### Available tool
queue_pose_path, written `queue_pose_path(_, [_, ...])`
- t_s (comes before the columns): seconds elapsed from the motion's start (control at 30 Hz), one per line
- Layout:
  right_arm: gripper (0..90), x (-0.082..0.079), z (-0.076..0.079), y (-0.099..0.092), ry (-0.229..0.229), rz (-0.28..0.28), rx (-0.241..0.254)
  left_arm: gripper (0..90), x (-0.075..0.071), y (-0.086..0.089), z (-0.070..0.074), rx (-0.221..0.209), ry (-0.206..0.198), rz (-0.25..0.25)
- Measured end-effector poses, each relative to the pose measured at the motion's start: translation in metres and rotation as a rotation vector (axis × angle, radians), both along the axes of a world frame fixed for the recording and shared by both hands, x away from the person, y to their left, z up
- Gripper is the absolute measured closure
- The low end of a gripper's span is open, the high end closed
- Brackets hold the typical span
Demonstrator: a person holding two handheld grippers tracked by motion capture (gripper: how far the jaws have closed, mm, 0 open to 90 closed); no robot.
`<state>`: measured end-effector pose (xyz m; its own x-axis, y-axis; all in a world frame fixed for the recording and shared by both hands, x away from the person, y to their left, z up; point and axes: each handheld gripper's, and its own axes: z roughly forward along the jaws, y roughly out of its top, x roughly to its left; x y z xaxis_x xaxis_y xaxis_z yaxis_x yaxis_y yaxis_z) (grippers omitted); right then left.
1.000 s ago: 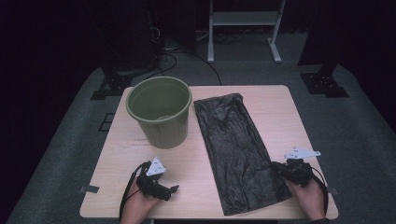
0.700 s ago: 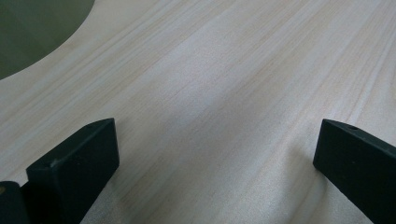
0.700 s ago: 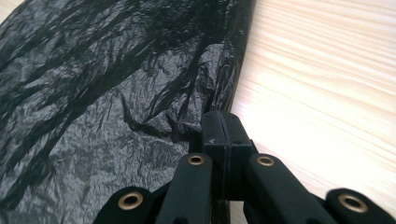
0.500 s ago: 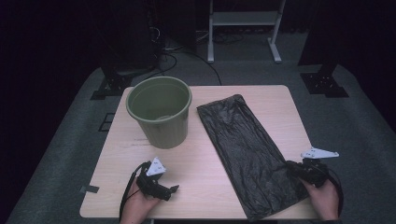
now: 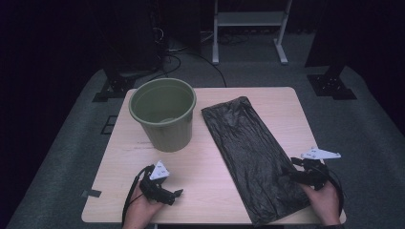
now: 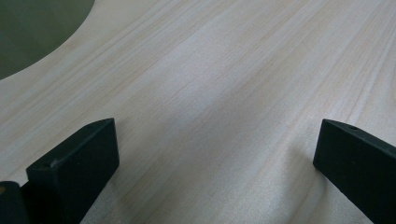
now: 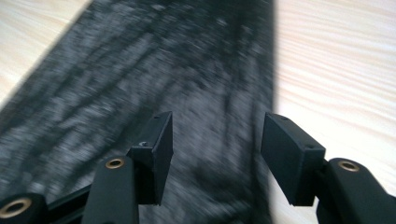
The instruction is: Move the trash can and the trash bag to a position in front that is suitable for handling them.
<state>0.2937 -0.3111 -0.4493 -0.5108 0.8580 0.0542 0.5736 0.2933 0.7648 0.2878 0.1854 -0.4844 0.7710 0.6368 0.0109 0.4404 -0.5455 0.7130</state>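
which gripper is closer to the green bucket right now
Left. The left gripper lies on bare table just in front of the bucket; the right gripper is across the table, over the black bag.

The right gripper view is smeared by motion — the black bag [image 7: 187, 93] shows only as streaked grey, its creases unreadable, and the frame cuts it off at top and bottom. In the left gripper view the green bucket [image 6: 32, 28] is clipped to a dark curved corner. In the high view both forearms leave the bottom edge, and the bag's near end [image 5: 272, 210] is too dark to trace.
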Motion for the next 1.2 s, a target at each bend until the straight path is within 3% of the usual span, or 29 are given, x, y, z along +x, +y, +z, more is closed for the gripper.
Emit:
queue_pose_path(0.2, [41.4, 0.012, -0.001, 0.026, 0.003, 0.049, -0.011, 0.0, 0.0, 0.0, 0.0, 0.0, 0.0, 0.0])
queue_pose_path(0.33, [41.2, 0.027, -0.007, 0.05, 0.035, 0.098, -0.039, 0.0, 0.0, 0.0, 0.0, 0.0, 0.0, 0.0])
queue_pose_path(0.53, [41.2, 0.044, -0.016, 0.067, 0.065, 0.103, -0.052, 0.0, 0.0, 0.0, 0.0, -0.001, 0.0, 0.0])
queue_pose_path(0.7, [41.2, 0.048, -0.021, 0.071, 0.078, 0.102, -0.055, 0.0, 0.0, 0.0, 0.0, -0.001, 0.0, 0.0])
queue_pose_path(0.77, [42.3, 0.049, -0.025, 0.074, 0.093, 0.105, -0.083, 0.0, 0.0, 0.0, 0.0, -0.001, -0.001, 0.0])
queue_pose_path(0.83, [45.9, 0.048, -0.025, 0.075, 0.081, 0.098, -0.101, 0.0, 0.0, 0.0, 0.0, -0.001, 0.0, 0.0])
queue_pose_path(1.0, [74.8, 0.045, -0.023, 0.074, 0.078, 0.102, -0.095, 0.0, 0.0, 0.0, 0.0, 0.0, 0.0, 0.0])
queue_pose_path(1.03, [74.8, 0.045, -0.023, 0.074, 0.078, 0.102, -0.095, 0.0, 0.0, 0.0, 0.0, 0.0, 0.0, 0.0])
queue_pose_path(1.07, [88.5, 0.044, -0.023, 0.074, 0.08, 0.121, -0.093, 0.0, 0.0, 0.0, 0.0, -0.001, -0.001, 0.0])
queue_pose_path(1.2, [90.0, 0.044, -0.024, 0.073, 0.08, 0.136, -0.089, 0.0, 0.0, 0.0, 0.0, -0.001, -0.001, 0.0])
